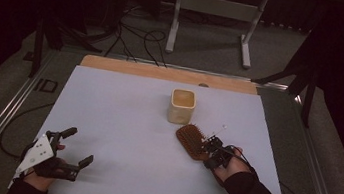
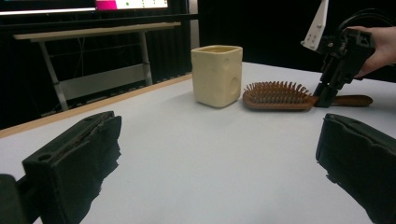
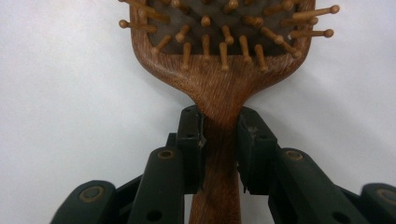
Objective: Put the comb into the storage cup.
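Gripping the neck of the wooden hairbrush (image 3: 219,88) at lower centre of the right gripper view, the right gripper (image 3: 219,149) has its pads against the handle. Risk: the tapered, smooth handle may pivot or slip on lifting and knock the cream cup (image 1: 181,106) just above it. Bristles face up. The left gripper (image 1: 74,152), lower left, stands wide and empty.

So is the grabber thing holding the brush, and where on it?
Yes. The right gripper is shut on the wooden hairbrush at the top of its handle, just below the bristle head. The left gripper is open and holds nothing.
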A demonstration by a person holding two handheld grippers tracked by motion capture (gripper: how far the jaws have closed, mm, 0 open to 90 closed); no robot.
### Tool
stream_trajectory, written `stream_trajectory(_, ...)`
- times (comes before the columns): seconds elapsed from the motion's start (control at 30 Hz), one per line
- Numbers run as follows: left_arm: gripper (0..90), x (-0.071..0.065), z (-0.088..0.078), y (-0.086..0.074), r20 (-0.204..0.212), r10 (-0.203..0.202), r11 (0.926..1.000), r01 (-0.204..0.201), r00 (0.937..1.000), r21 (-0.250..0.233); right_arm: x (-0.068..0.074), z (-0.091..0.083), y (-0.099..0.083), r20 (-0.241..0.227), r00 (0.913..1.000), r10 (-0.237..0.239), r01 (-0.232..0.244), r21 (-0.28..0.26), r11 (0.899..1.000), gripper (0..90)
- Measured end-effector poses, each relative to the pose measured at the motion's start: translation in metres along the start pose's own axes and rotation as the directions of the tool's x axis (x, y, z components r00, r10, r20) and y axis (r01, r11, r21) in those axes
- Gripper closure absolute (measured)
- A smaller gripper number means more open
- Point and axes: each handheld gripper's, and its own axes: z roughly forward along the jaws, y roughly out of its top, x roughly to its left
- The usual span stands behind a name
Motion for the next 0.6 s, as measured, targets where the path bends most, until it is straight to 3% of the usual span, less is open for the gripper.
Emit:
stream_trajectory(0.3, 0.0, 0.0, 0.0, 0.0, -0.004, -0.003, 1.0, 0.003, 1.0, 0.0, 0.0, -0.003, -0.013, -0.007, 0.9998, 0.019, -0.02, -0.09, 0.996, 73.5)
stream_trajectory(0.47, 0.0, 0.0, 0.0, 0.0, -0.003, -0.002, 1.0, 0.002, 1.0, 0.003, 0.0, -0.004, -0.02, -0.051, 0.9986, 0.017, -0.022, -0.112, 0.993, 73.5)
stream_trajectory(0.6, 0.0, 0.0, 0.001, -0.001, -0.002, -0.006, 1.0, 0.006, 1.0, 0.005, 0.0, -0.006, -0.023, -0.061, 0.998, 0.016, -0.024, -0.133, 0.991, 73.5)
